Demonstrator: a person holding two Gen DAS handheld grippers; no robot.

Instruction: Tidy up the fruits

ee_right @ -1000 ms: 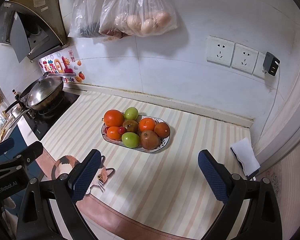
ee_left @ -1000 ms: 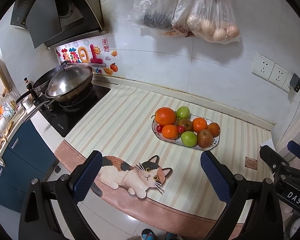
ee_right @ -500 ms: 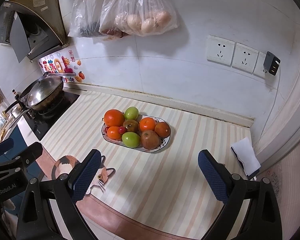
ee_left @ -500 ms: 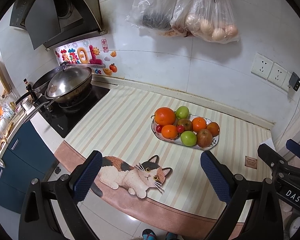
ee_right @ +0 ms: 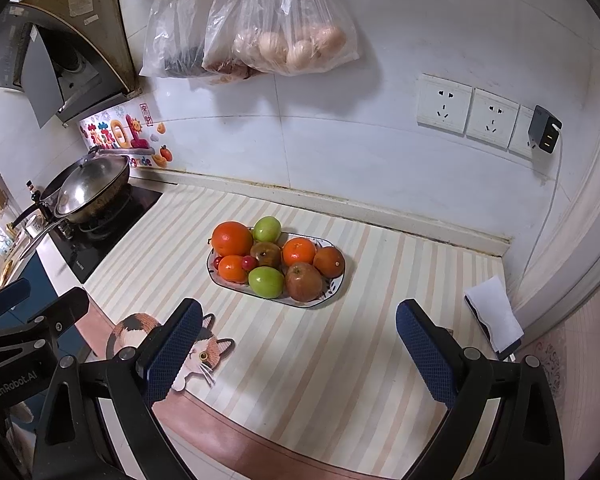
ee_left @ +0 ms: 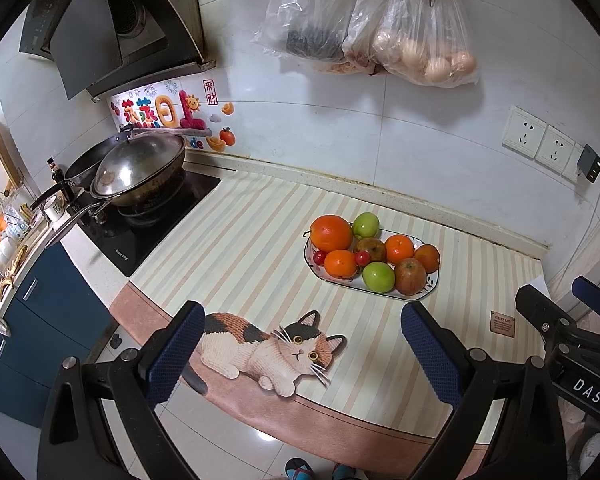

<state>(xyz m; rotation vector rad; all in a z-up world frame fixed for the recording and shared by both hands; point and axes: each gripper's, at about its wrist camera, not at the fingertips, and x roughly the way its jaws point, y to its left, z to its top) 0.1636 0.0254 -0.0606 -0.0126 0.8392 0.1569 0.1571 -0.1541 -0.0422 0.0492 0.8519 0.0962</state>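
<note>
On the counter's left end sits a wok (ee_left: 138, 172); toward the back middle, all the fruits (ee_left: 370, 254) lie piled on one oval plate (ee_left: 430, 289). Both left gripper (ee_left: 300, 354) and right gripper (ee_right: 296, 350) hang empty, jaws spread (nothing has shifted in the last second), so organizing may be done or pending.

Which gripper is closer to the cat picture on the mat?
Left. The left gripper hangs right over the cat picture, open and empty. The right gripper, also open, sits off to the cat's right, over bare stripes.
</note>
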